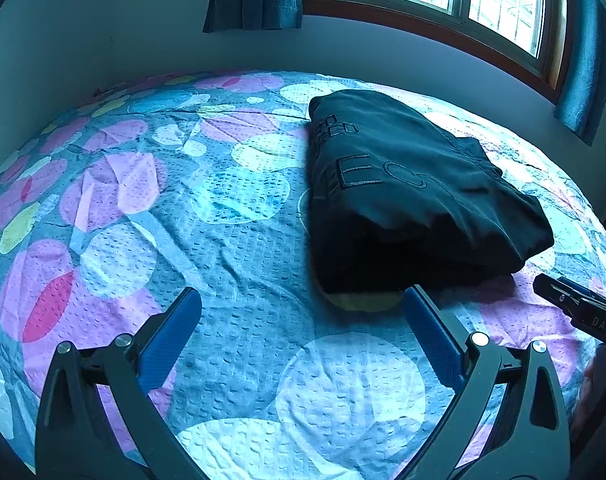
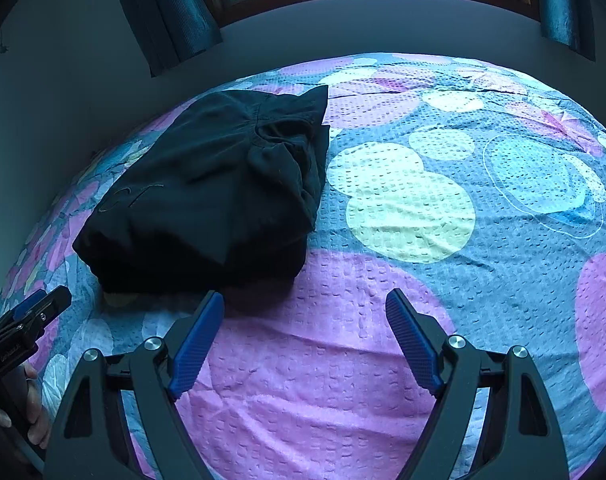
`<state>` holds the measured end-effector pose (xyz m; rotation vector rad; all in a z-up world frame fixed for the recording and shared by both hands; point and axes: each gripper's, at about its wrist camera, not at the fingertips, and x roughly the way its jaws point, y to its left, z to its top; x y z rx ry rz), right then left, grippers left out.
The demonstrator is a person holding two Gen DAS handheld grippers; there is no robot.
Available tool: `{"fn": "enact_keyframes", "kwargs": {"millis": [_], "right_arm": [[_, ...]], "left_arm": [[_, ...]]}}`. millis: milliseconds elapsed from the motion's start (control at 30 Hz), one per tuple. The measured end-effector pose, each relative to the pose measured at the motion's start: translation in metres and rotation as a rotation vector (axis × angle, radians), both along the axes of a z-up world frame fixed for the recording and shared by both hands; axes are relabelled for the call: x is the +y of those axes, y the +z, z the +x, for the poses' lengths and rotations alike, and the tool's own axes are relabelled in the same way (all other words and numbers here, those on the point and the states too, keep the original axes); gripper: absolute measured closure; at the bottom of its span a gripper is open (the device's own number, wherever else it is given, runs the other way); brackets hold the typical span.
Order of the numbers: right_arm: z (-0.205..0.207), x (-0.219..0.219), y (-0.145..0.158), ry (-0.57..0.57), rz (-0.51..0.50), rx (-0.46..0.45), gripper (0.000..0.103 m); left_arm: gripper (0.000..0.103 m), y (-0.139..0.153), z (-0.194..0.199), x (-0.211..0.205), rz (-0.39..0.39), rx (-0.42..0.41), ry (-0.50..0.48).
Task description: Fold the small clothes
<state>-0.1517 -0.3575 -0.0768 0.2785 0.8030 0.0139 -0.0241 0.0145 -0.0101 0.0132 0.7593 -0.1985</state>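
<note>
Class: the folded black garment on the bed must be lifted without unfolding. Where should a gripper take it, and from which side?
Probably the near folded edge of the black garment, from the camera side: its layers stack there, facing both open grippers.

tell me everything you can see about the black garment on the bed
The black garment lies folded into a thick, roughly rectangular bundle on the patterned bedspread. It looks like soft woven fabric, with outlined stitched letters on top and a bunched, creased patch along one side. Neither tool touches it; both sit open just short of its near edge.
</note>
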Motion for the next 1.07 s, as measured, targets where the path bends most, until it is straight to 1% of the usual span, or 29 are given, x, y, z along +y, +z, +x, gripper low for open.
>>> {"fn": "enact_keyframes", "kwargs": {"millis": [400, 600, 667, 700, 767, 833, 900, 967, 1067], "right_arm": [[-0.002, 0.004, -0.002, 0.002, -0.001, 0.003, 0.021], [-0.001, 0.005, -0.003, 0.01, -0.002, 0.007, 0.021], [-0.001, 0.005, -0.003, 0.01, -0.002, 0.007, 0.021], [-0.001, 0.005, -0.003, 0.01, -0.003, 0.007, 0.021], [-0.001, 0.005, -0.003, 0.013, -0.001, 0.008, 0.021], [-0.002, 0.004, -0.003, 0.015, 0.002, 0.007, 0.021], [-0.003, 0.003, -0.002, 0.014, 0.008, 0.005, 0.021], [-0.004, 0.001, -0.001, 0.014, 0.02, 0.008, 0.021], [-0.005, -0.006, 0.003, 0.019, 0.041, 0.008, 0.021]], "left_arm": [[0.002, -0.001, 0.001, -0.004, 0.047, 0.011, 0.019], [0.002, -0.002, 0.002, -0.002, 0.024, 0.018, 0.015], [0.002, -0.002, 0.0, -0.003, 0.035, 0.031, 0.022], [0.002, -0.001, -0.002, -0.003, 0.027, 0.021, 0.011], [0.002, 0.006, -0.007, -0.003, 0.008, -0.026, -0.018], [0.002, 0.013, -0.011, -0.003, 0.04, -0.078, -0.005], [0.002, 0.017, -0.01, -0.002, 0.074, -0.108, 0.018], [0.002, 0.014, -0.001, 0.005, 0.094, -0.064, 0.02], [0.002, 0.011, 0.015, 0.025, 0.092, -0.007, 0.101]]}}
